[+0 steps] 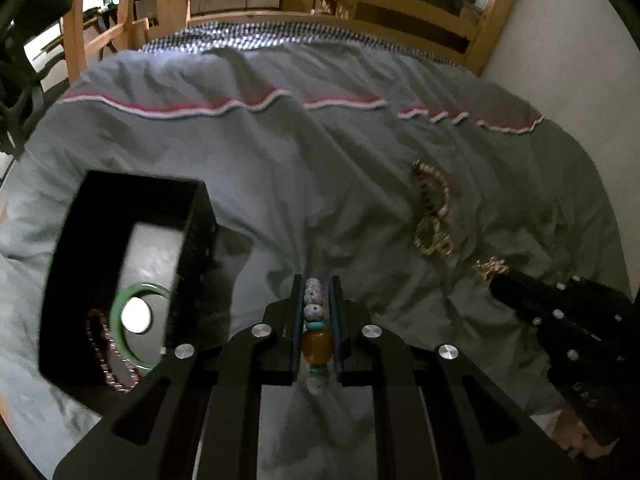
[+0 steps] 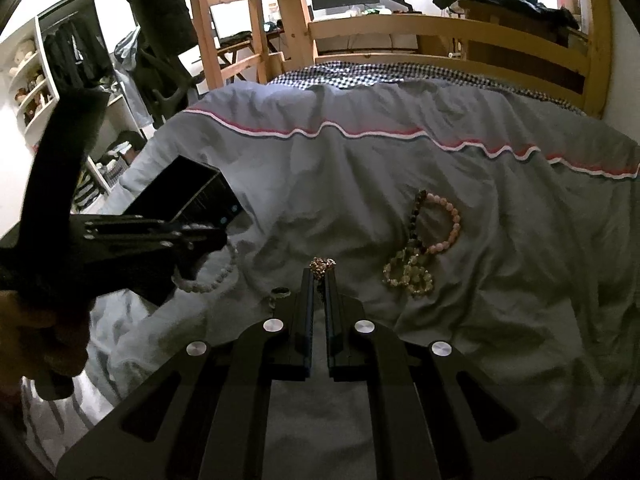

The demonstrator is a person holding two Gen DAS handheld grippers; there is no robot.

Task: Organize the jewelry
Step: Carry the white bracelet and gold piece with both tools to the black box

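Jewelry: spread over my grey duvet (image 2: 360, 184); some loose, some already in the black box (image 1: 192, 216).
Left gripper (image 1: 317, 292): my fingers are closed on a beaded bracelet (image 1: 316, 344); speckled pale beads, turquoise spacers and one large amber bead sit pinched between the pads.
Left gripper, seen from right wrist: it shows at (image 2: 216, 240), with the pale bead loop (image 2: 212, 280) hanging below it, above the duvet, beside the box (image 2: 192, 192).
Right gripper (image 2: 319, 276): my fingers are nearly together, clamped on a small gold piece (image 2: 320, 268) at the tips; a thin chain trails down between the pads.
Right gripper, seen from left wrist: it shows at (image 1: 498, 280), gold piece (image 1: 490, 267) at its tip.
Black box contents: green bangle (image 1: 120, 320) and a pink beaded strand (image 1: 108, 356) on the pale floor inside.
Loose pile: pink bead bracelet (image 2: 444, 220), dark bead strand (image 2: 414, 220) touching it, yellow-green bead bracelet (image 2: 408, 276) just below, all to the right of my right gripper.
Small ring (image 2: 280, 292): on the duvet, just left of my right fingers.
Pile from left wrist: same cluster at (image 1: 434, 216), blurred.
Bed: wooden footboard (image 2: 440, 36) at the far end, checked sheet (image 2: 360, 72) beyond the duvet edge.
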